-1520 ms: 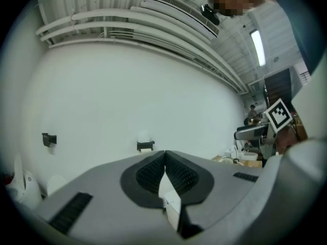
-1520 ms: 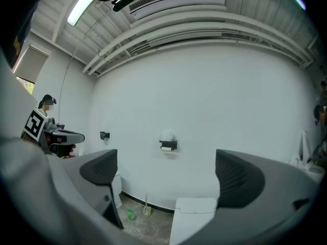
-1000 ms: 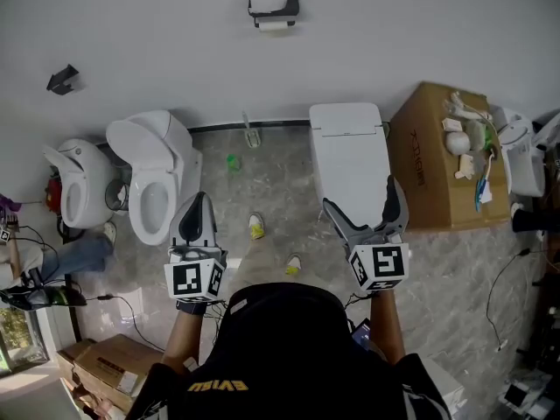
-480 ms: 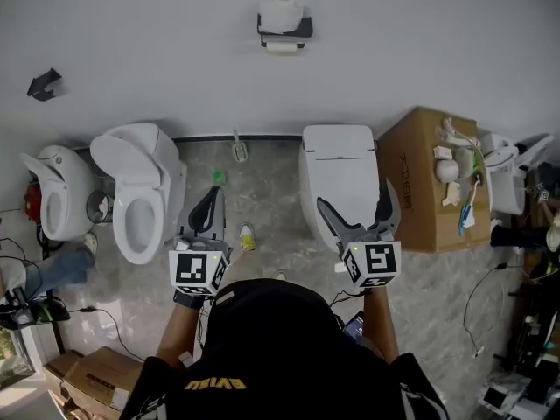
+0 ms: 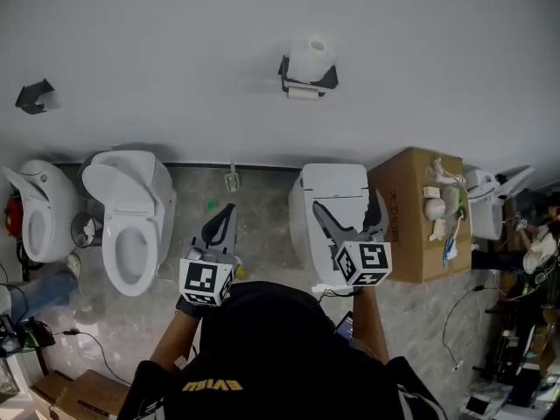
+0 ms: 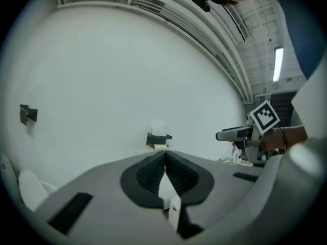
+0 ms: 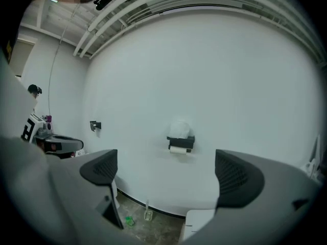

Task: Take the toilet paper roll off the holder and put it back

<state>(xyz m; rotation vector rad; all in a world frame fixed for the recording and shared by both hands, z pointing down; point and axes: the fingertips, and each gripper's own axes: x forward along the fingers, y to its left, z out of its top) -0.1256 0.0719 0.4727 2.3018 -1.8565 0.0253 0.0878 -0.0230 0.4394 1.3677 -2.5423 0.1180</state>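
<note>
While left gripper (image 5: 229, 210) points forward, right gripper (image 5: 346, 205) spread

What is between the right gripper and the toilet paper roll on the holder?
Nothing solid: the right gripper view shows the toilet paper roll between the open jaws of the right gripper, against bare wall. The closed toilet stands lower.

Your head and shoulders (image 5: 271, 357) hide the floor (image 5: 262, 204) under you. The pale things (image 5: 435, 206) on the cardboard box (image 5: 398, 234) are too small to name. In your left gripper view the toilet paper roll (image 6: 158, 127) is a faint blur above its holder (image 6: 158, 139). The right gripper view's bottom edge cuts the closed toilet (image 7: 199, 222).
</note>
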